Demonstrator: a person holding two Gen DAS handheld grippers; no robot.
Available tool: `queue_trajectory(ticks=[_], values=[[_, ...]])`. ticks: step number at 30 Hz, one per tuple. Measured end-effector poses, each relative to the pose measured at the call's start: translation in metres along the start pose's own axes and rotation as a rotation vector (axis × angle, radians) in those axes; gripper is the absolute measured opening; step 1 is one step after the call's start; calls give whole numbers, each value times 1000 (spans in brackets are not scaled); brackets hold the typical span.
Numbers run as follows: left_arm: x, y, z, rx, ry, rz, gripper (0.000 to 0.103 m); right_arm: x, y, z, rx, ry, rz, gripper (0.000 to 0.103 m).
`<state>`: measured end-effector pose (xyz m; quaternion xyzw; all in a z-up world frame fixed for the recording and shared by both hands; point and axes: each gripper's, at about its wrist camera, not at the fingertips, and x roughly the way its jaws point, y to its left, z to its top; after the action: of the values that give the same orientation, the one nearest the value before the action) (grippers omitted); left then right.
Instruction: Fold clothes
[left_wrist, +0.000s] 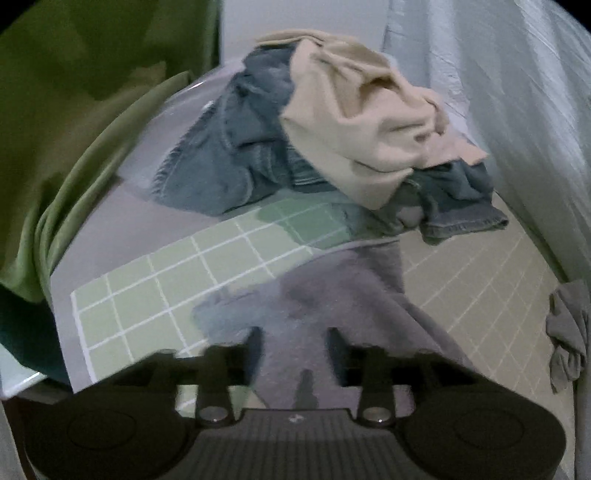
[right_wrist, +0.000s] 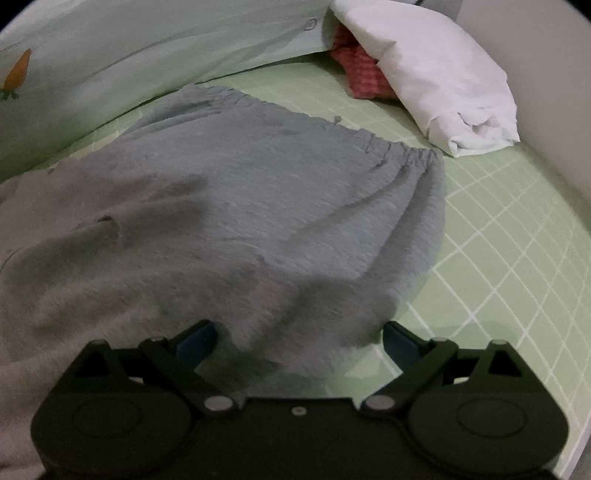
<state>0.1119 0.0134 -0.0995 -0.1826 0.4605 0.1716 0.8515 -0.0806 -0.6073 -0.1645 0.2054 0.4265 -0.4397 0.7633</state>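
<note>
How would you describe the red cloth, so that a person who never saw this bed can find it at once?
Start at the green checked sheet in the right wrist view and go to its far end, where a white pillow lies. The red cloth sticks out from under the pillow's near left edge. It is the only red thing there, and it has a small check pattern.

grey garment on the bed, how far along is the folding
Done: nothing looks folded yet. In hand: the grey garment lies spread on the green grid sheet, a bunched edge sitting between the right gripper's open jaws; the left gripper, jaws apart, is over it too. Left: the jeans and beige garment are heaped unfolded.
</note>
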Motion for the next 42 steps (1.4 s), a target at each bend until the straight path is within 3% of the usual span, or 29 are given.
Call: queue_trajectory(ticks=[1,7,12,18,22,29,32,34,36,38,42], values=[[3,-3,-1,5,10,-1,61,0,0,-1,-1,-1,-1,98],[16,-25,-13,44,62,-14,61,1,-3,-1,30,16,15,98],[17,-68,-31,149,77,-103,67,-1,-12,1,65,0,21,98],[-13,-110,-58,305,62,-212,72,4,-55,18,194,-55,17,98],[-41,-132,-80,379,45,-236,75,20,-91,40,274,-68,4,98],[-96,-158,-133,463,-8,-265,85,63,-135,87,242,-51,8,97],[-113,-168,-155,492,-17,-245,85,75,-139,94,172,-46,38,88],[-122,-175,-170,507,-17,-234,85,74,-136,94,86,-76,68,72],[-126,-179,-183,510,-10,-223,85,72,-133,93,-5,-110,111,26],[-125,-172,-186,498,-1,-210,85,66,-135,85,-73,-134,132,9],[-122,-160,-194,475,18,-184,85,44,-165,62,-49,-169,94,7]])
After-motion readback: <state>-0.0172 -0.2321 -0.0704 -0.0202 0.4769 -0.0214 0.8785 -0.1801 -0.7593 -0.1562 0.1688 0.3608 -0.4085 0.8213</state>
